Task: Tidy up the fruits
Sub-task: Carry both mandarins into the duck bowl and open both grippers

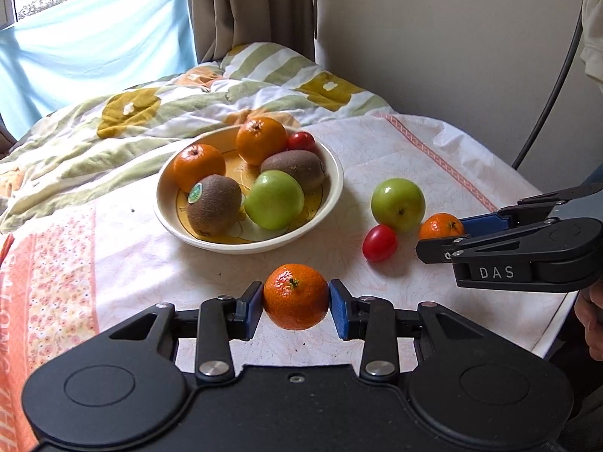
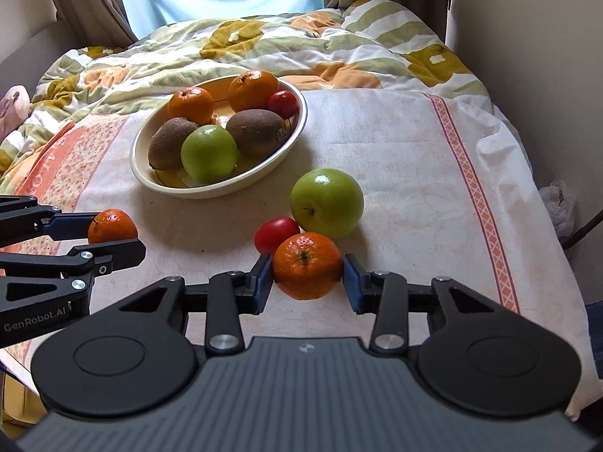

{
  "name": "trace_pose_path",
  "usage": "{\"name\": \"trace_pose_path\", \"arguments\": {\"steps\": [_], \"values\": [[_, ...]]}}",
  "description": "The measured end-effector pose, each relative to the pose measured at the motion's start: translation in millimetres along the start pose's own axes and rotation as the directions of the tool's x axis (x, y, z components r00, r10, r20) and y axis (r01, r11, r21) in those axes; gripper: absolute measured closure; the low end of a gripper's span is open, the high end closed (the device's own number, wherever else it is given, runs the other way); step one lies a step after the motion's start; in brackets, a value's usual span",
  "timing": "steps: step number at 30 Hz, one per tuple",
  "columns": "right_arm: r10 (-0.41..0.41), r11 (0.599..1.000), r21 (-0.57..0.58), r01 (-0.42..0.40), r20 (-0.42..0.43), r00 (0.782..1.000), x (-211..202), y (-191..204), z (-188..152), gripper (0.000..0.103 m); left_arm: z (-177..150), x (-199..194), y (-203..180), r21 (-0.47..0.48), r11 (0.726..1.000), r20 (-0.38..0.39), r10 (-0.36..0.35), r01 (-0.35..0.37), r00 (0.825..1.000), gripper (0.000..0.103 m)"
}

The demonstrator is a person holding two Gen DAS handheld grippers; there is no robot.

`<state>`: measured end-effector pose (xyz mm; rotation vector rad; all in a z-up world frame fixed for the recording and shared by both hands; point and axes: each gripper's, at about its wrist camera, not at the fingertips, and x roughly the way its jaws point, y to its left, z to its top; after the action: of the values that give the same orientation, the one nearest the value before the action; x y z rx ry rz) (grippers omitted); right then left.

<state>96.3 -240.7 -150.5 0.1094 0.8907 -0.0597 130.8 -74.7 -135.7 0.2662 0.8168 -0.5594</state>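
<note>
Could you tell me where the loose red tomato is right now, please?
The red tomato lies on the cloth, outside the bowl, touching the green apple and just beyond the right gripper's mandarin.

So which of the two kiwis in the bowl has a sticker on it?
The kiwi at the near left of the bowl, below the orange. It carries a round green-and-white sticker; the other kiwi, beside the red tomato, shows none.

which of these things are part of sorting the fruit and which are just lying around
Part of the job:
left gripper on small orange mandarin
right gripper on second orange mandarin
loose green apple
small red tomato
cream ceramic bowl

Lying about:
flowered green-and-mustard quilt
brown curtain
</note>
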Motion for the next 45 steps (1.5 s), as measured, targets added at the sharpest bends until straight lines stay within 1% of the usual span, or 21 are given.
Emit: {"name": "trace_pose_path", "arguments": {"steps": [11, 15, 20, 27, 32, 39, 45], "values": [[0.001, 1.0, -0.02, 0.001, 0.088, 0.996, -57, 23, 20, 0.048, 8, -64, 13, -0.044, 0.999, 0.089, 0.026, -0.022, 0.996, 0.062], [0.011, 0.999, -0.034, -0.008, 0.109, 0.994, -67, 31, 35, 0.048, 18, -78, 20, -0.05, 0.998, 0.118, 0.047, -0.041, 0.992, 0.062], [0.037, 0.998, -0.061, -0.029, 0.131, 0.991, -66, 37, 59, 0.048, 37, -81, 32, -0.058, 0.996, 0.15, 0.082, -0.074, 0.985, 0.062], [0.088, 0.991, -0.109, -0.072, 0.145, 0.986, -41, 43, 102, 0.048, 66, -61, 51, -0.088, 0.99, 0.156, 0.121, -0.108, 0.98, 0.062], [0.128, 0.982, -0.152, -0.108, 0.13, 0.983, -11, 45, 136, 0.048, 88, -33, 65, -0.127, 0.984, 0.127, 0.143, -0.127, 0.981, 0.062], [0.181, 0.966, -0.205, -0.16, 0.087, 0.98, 40, 47, 180, 0.048, 109, 19, 84, -0.163, 0.974, 0.052, 0.167, -0.157, 0.985, 0.062], [0.219, 0.95, -0.237, -0.205, 0.037, 0.975, 85, 50, 206, 0.048, 114, 58, 96, -0.178, 0.966, -0.033, 0.184, -0.187, 0.982, 0.062]]}}
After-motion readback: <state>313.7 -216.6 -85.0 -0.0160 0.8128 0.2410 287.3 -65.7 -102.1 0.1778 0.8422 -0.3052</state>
